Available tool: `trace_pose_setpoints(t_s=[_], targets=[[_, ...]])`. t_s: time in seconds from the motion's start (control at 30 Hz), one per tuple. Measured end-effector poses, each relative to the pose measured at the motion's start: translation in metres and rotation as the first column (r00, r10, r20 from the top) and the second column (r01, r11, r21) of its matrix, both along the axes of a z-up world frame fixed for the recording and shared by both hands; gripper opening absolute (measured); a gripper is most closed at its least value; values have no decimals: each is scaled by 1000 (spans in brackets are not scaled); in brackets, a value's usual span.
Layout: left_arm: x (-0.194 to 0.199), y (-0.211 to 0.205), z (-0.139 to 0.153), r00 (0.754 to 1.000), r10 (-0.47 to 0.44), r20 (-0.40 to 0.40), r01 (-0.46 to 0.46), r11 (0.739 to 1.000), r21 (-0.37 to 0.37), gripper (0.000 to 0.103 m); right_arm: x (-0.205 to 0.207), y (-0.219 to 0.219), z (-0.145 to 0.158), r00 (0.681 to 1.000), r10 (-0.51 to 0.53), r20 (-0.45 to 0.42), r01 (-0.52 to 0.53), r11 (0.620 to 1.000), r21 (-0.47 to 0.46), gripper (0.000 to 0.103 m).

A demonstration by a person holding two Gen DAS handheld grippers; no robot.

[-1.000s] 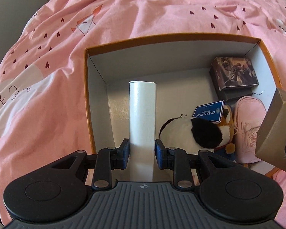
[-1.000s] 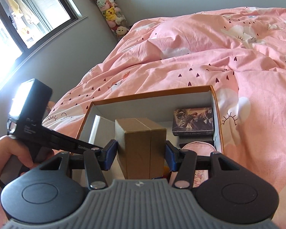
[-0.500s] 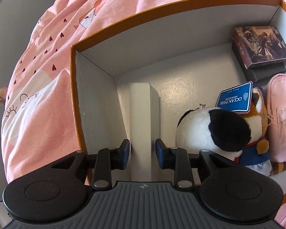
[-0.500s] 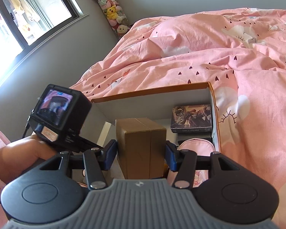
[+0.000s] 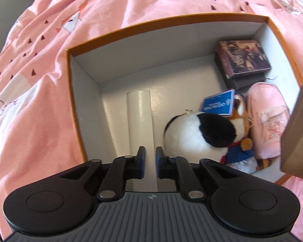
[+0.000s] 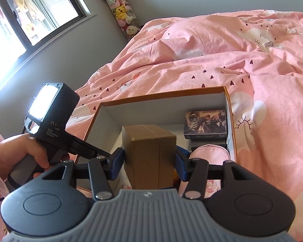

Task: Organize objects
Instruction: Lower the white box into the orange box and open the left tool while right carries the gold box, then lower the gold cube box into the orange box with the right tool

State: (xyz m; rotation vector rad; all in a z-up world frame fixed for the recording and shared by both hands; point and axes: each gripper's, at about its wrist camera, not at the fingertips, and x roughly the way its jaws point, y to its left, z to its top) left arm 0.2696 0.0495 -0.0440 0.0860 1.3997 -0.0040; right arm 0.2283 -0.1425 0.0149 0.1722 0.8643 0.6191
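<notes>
My left claw (image 5: 150,164) has its two fingers pulled in close with nothing held, and the white tube (image 5: 140,133) lies flat below them on the floor of the orange-edged box (image 5: 163,23), near the left wall. My right claw (image 6: 149,161) is squeezing the brown box (image 6: 151,157) above the near side. I see bare floor between the tube and the plush toy (image 5: 204,133), and the pink pouch (image 5: 269,119) and dark card boxes (image 5: 243,59) fill the right edge.
</notes>
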Motion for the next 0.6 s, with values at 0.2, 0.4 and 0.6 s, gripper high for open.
trace_pose_setpoints(t_s=[0.2, 0.4, 0.6], targets=[[0, -5, -3, 1000, -9, 5, 9, 1000, -22, 4, -1, 0, -1, 1000, -4, -3, 4, 1000, -9, 55], [4, 7, -12, 1000, 12, -10, -13, 993, -119, 1, 1, 3, 0, 1000, -1, 1, 1, 1000, -26, 55], [4, 25, -14, 997, 72, -5, -72, 973, -219, 1, -1, 11, 3, 1000, 24, 9, -24, 999, -43, 55]])
